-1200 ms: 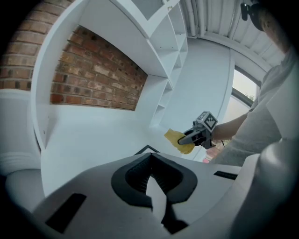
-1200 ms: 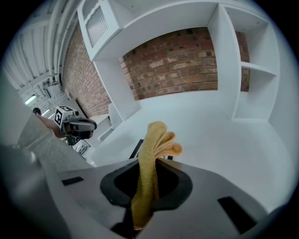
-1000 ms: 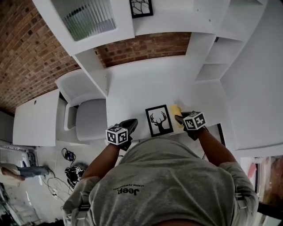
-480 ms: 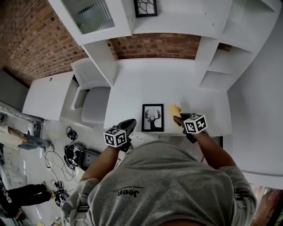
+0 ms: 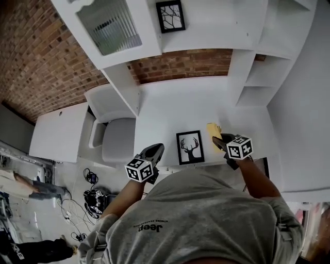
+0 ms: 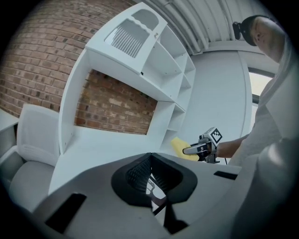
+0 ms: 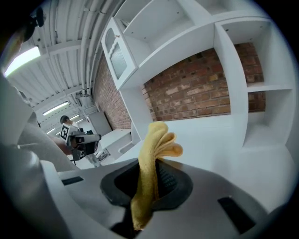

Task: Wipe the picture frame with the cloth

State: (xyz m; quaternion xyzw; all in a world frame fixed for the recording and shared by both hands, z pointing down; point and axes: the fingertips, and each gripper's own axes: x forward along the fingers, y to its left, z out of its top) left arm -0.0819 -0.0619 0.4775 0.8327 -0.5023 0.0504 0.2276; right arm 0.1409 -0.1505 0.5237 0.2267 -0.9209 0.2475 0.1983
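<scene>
The black picture frame (image 5: 190, 147), with a deer-antler print, lies flat near the front edge of the white desk (image 5: 175, 103). My right gripper (image 5: 217, 139) hovers just right of the frame, shut on a yellow cloth (image 5: 214, 129). The cloth (image 7: 155, 149) sticks up out of its jaws in the right gripper view. My left gripper (image 5: 156, 149) hangs off the desk's front edge, left of the frame. Its jaws (image 6: 149, 161) meet at the tip with nothing between them. The left gripper view also catches the right gripper (image 6: 192, 150) and the cloth (image 6: 179, 146).
White shelving (image 5: 258, 77) rises behind and right of the desk, against a brick wall (image 5: 180, 64). A second framed picture (image 5: 170, 16) stands on an upper shelf. A white chair (image 5: 116, 139) sits left of the desk. Cables (image 5: 95, 196) and people are on the floor at left.
The head view has swung, so the desk sits differently in the picture. Both grippers hold about the same places beside the frame, and the cloth stays in the right one.
</scene>
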